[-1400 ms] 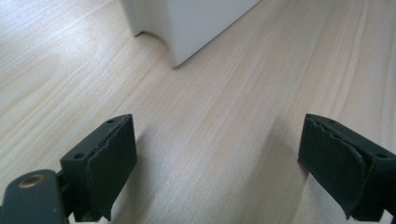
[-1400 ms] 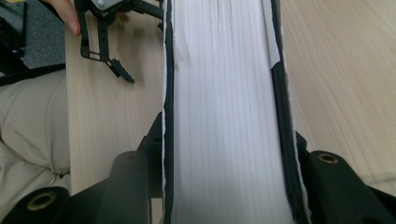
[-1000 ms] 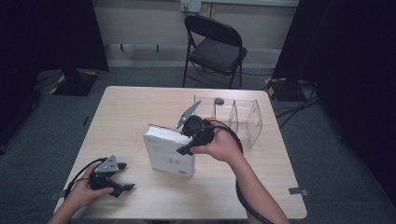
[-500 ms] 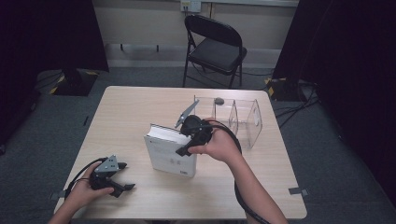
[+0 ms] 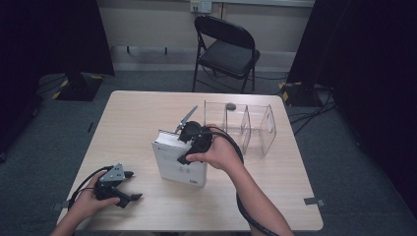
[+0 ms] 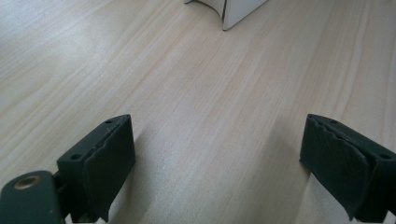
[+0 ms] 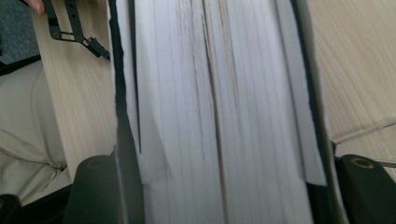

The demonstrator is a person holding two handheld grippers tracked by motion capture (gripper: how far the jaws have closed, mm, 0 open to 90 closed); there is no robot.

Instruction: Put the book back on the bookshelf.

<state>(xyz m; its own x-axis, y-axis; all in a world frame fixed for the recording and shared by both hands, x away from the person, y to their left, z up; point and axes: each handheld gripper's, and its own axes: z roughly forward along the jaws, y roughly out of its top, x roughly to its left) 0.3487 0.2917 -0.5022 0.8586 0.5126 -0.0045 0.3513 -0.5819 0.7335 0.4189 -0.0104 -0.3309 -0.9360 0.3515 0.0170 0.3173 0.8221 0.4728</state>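
A white book [image 5: 179, 164] is standing upright mid-table, just beside a clear divided organizer [image 5: 248, 125]. The right gripper [image 5: 189, 135] is straddling its top edge, jaws just opening. The left gripper [image 5: 129, 189], well apart from the book, is resting gaping and empty.

In the right gripper view the thick white-covered book [image 7: 219, 112] ran off the top and bottom edges, its page block blurred, and it hid the pads of the right gripper's [image 7: 224, 186] 2 black jaws, so it could not be told whether they touched the covers. In the high view the person's right hand [image 5: 219, 155] covered part of that gripper and the book's upper corner, and the print on the cover was too small to read. The left gripper view cut the book down to 1 white corner [image 6: 233, 11] at its top edge, and the small dark object [image 5: 230, 105] on the clear acrylic divider rack [image 5: 255, 130] was too small to identify.
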